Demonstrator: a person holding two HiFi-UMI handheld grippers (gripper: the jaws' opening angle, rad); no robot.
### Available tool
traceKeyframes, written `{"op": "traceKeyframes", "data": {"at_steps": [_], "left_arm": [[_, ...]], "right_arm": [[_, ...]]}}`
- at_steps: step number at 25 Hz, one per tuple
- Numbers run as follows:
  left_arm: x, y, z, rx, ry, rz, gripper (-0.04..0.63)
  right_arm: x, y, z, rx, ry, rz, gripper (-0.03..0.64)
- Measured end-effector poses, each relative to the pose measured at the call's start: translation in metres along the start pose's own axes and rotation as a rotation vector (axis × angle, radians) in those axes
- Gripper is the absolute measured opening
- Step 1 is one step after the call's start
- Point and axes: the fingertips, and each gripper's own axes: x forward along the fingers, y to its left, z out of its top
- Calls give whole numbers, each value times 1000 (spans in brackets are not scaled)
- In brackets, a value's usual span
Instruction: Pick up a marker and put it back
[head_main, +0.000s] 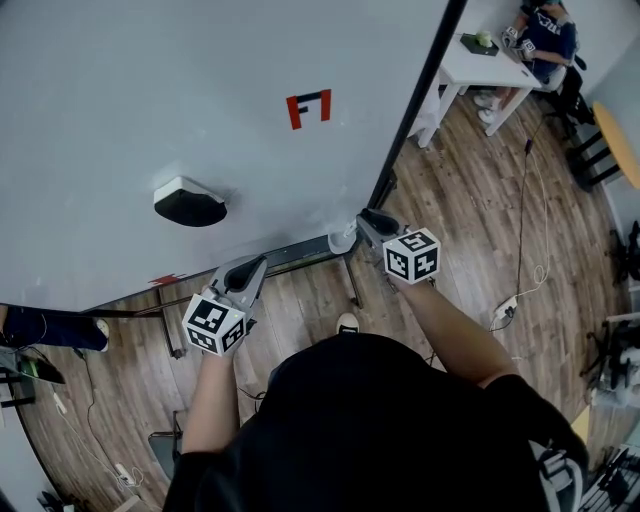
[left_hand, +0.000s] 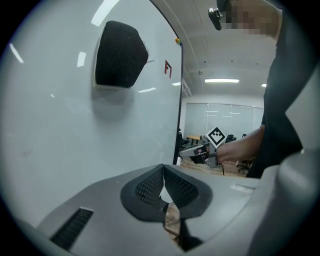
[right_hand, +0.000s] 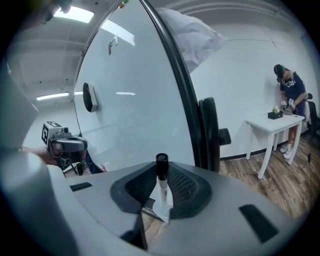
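A white marker (right_hand: 161, 186) with a black cap stands upright between the jaws of my right gripper (right_hand: 160, 172), which is shut on it, cap pointing up. In the head view this gripper (head_main: 366, 222) hangs just off the whiteboard's (head_main: 150, 90) lower right corner, above a small pale cup (head_main: 343, 238) at the end of the board's tray (head_main: 300, 250); the marker itself is hidden there. My left gripper (head_main: 254, 266) points at the tray further left. Its pads (left_hand: 150, 187) meet with nothing between them.
A black eraser (head_main: 188, 202) sticks to the board above the left gripper, and a red mark (head_main: 309, 107) sits higher up. The board's black frame edge (head_main: 415, 100) runs past the right gripper. Behind, a person stands at a white table (head_main: 480, 65). A cable (head_main: 520, 280) lies on the wooden floor.
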Motion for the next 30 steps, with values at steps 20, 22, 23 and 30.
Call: {"op": "traceKeyframes", "data": {"at_steps": [20,22,23,30], "left_arm": [[-7,-8,3,22,-6,-36,14],[-8,-7,3,21,-5,-38,14],[-9,-7,3,21,-5,-39,14],[-10,-7,-1,20,3,-45,14]], "right_arm": [[-96,17,2,19,-79,-62,60],[-98,17,-1,26,-76,-64,60],[-98,17,-2,29,-75,-65,60],[-93,17,-2,24,-75,-64,60]]}}
